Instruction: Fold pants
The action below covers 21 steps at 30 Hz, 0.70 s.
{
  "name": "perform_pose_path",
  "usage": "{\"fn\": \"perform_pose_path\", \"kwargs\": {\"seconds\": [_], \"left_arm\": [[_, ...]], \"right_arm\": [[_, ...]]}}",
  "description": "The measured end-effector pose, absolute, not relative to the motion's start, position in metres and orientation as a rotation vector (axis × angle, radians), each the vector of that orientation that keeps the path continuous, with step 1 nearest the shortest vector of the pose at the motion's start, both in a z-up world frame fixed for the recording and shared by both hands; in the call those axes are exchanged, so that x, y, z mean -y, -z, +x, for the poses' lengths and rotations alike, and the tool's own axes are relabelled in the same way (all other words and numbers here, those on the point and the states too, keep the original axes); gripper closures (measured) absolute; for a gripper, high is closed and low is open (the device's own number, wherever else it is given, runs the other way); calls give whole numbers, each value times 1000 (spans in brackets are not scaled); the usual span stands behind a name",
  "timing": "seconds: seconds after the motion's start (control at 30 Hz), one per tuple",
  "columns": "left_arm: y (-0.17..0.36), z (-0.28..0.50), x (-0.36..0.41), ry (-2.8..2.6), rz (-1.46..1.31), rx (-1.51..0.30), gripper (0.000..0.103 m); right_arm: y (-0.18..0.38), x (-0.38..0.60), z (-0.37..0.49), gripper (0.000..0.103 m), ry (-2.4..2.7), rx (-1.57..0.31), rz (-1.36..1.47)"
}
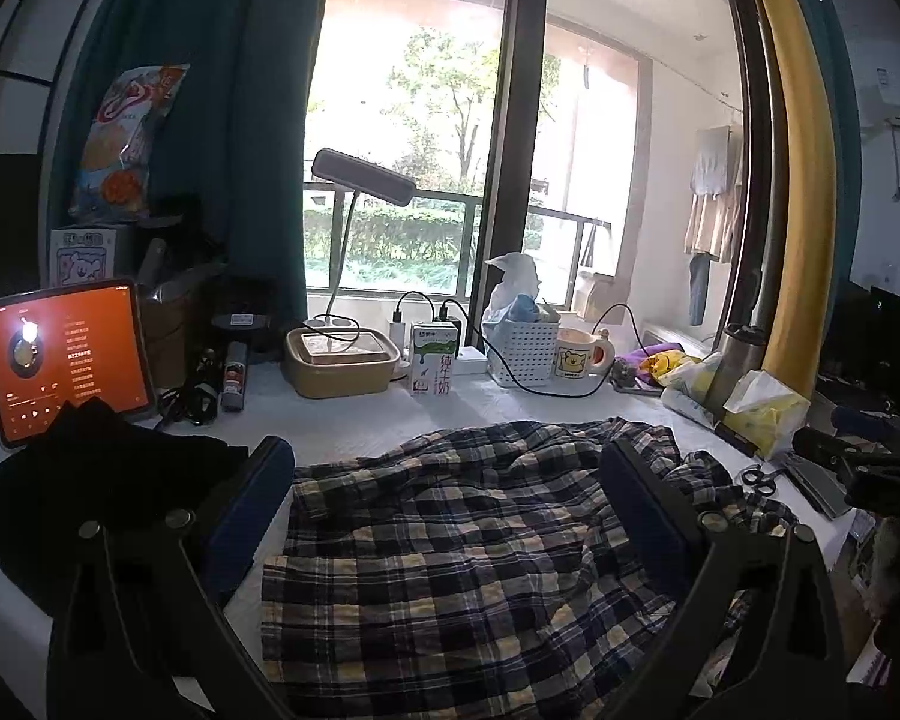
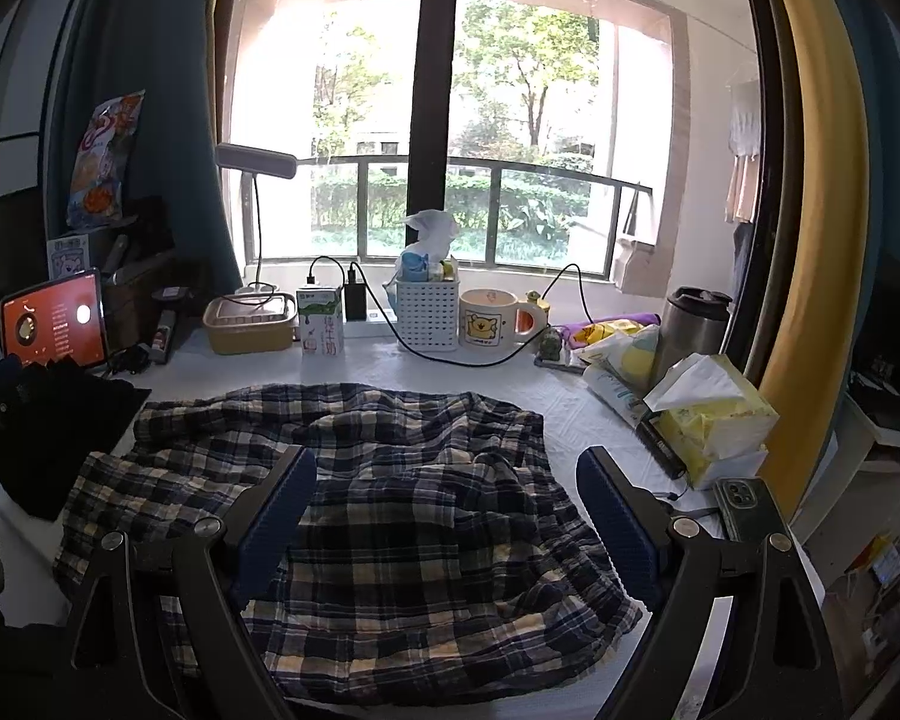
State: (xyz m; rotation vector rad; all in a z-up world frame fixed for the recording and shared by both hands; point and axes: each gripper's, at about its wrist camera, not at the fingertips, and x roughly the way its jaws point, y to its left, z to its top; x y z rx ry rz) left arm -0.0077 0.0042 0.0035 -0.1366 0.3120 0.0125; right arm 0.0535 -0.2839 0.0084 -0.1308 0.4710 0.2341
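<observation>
Pants [image 2: 354,498], plaid and crumpled, lie on the white table [image 2: 486,378]; your left gripper [image 1: 444,498] and right gripper [image 2: 447,504] hover spread, empty, hiding the near edges.

Bright window [image 2: 450,138] with balcony railing, teal curtain [image 1: 228,90], yellow curtain [image 2: 822,150], white desk [image 2: 390,369]
</observation>
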Motion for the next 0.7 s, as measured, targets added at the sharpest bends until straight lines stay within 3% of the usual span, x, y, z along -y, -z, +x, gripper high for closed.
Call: {"fn": "perform_pose_path", "kwargs": {"seconds": [0.7], "left_arm": [[-6,-9,-2,-18,-122,-308,2]], "right_arm": [[-8,285,54,13,-236,-471,-131]]}}
